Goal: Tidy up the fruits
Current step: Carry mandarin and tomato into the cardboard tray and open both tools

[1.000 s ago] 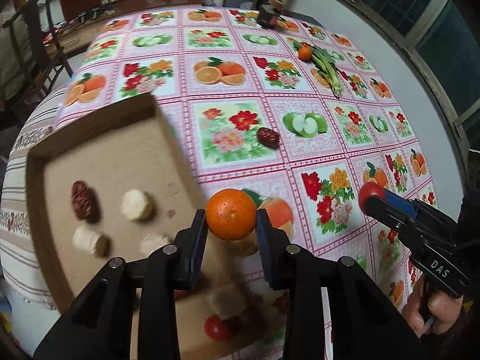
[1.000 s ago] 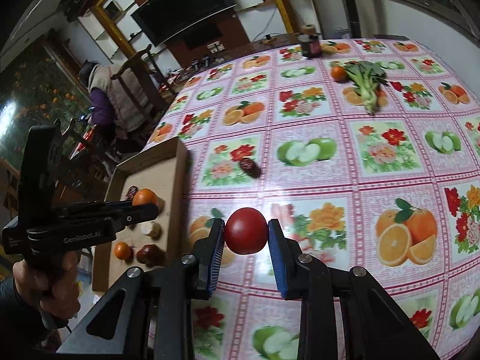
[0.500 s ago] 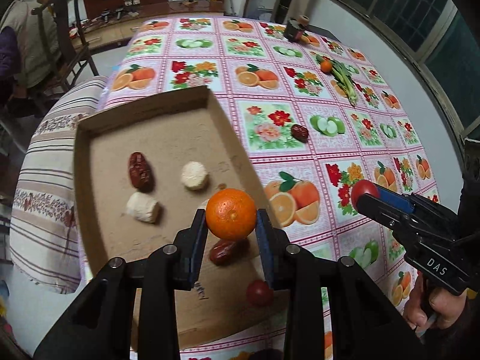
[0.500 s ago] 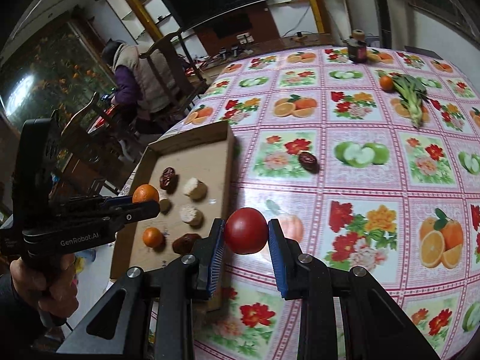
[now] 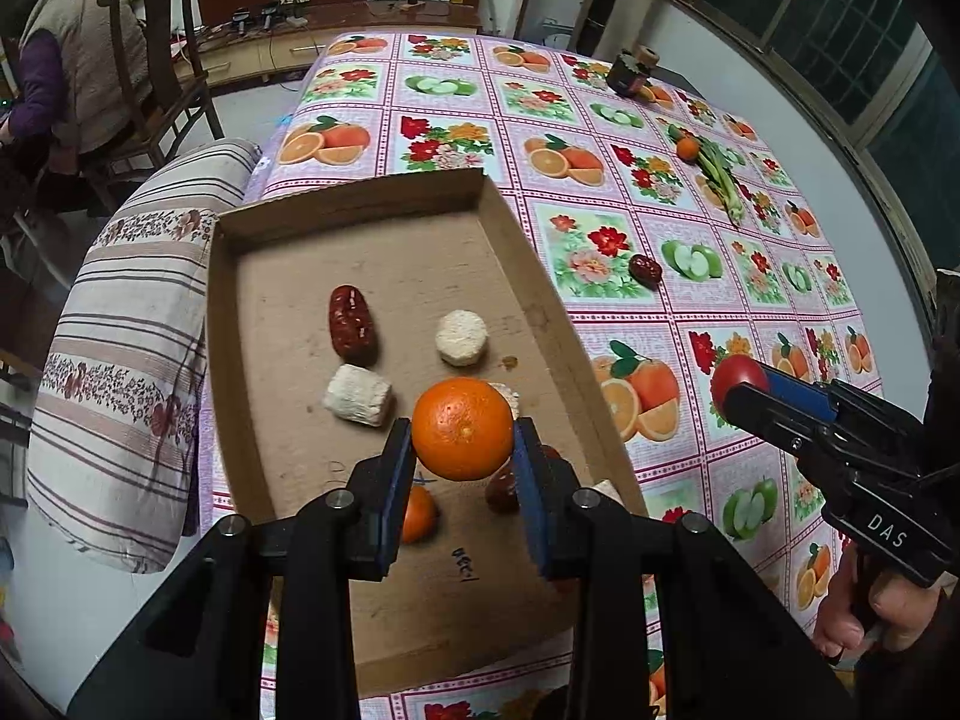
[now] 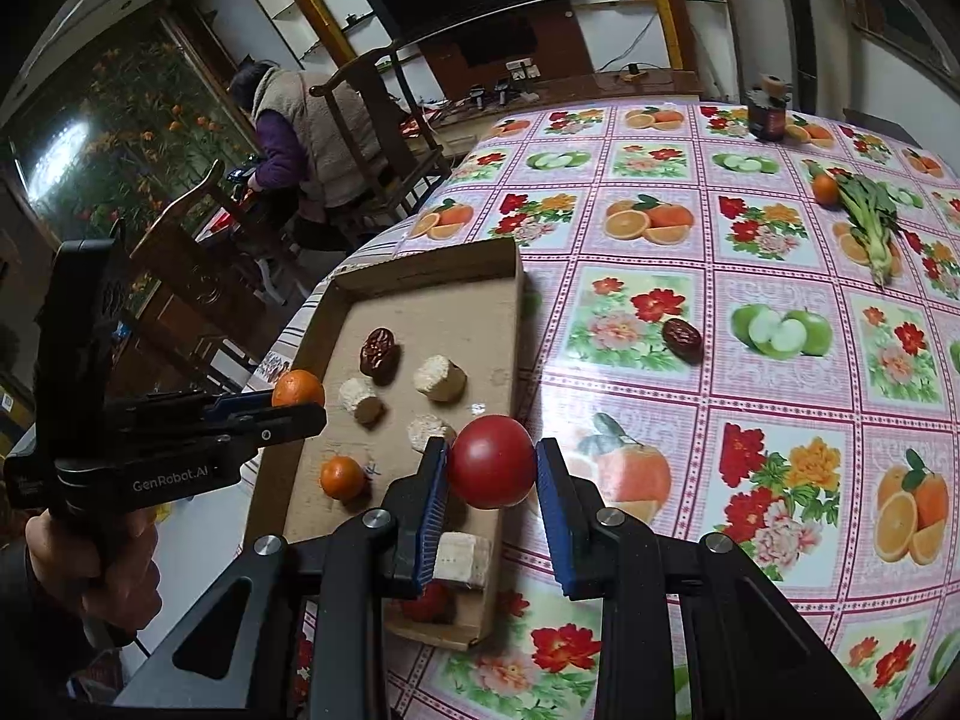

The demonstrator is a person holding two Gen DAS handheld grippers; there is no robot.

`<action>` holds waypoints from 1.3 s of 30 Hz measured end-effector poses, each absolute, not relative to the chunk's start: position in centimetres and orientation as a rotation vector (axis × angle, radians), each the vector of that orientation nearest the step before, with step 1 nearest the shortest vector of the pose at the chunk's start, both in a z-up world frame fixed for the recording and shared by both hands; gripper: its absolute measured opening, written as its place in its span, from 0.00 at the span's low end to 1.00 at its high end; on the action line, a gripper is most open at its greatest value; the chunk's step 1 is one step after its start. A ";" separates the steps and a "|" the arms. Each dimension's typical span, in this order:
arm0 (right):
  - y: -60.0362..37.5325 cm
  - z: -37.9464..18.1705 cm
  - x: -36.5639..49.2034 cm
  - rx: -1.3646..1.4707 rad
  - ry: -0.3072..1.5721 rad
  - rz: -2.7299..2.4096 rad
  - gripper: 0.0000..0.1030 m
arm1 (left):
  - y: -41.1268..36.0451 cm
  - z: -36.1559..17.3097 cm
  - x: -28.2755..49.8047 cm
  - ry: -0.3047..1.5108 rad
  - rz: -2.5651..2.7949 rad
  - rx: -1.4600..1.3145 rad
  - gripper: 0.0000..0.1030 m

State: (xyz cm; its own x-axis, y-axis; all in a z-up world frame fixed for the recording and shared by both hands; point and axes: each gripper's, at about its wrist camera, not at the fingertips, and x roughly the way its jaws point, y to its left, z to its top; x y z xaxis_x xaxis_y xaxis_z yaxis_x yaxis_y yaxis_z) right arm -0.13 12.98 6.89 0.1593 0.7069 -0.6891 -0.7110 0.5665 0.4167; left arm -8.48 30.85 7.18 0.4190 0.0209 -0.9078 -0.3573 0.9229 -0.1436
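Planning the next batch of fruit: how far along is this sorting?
Done: a small orange, dates and pale chunks lie in the cardboard tray. In hand: the left hand-held gripper grips an orange, the right hand-held gripper a tomato. Left: a date and another orange on the tablecloth.

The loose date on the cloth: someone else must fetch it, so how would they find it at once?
Start at the cardboard tray on the fruit-print tablecloth. Just outside its long wall, beside a printed pair of green apples, lies the dark red wrinkled date. It is the only date outside the tray, lying alone on a flower print.
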 end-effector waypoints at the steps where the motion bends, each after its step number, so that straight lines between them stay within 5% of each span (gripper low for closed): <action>1: 13.1 6.9 -0.1 -0.006 0.981 1.016 0.29 | 31.0 7.2 -8.5 1.119 0.244 -0.339 0.29; 39: 27.7 9.7 6.9 -0.081 0.941 1.171 0.29 | 41.1 6.6 -3.1 1.076 0.359 -0.438 0.29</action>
State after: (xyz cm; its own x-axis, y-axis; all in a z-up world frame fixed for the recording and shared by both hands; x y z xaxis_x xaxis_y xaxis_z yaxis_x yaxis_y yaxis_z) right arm 6.93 27.65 9.74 0.0688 0.7451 -0.6633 -0.8082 0.4315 0.4009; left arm -3.11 41.15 6.60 0.4326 0.0685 -0.8990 -0.4846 0.8585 -0.1678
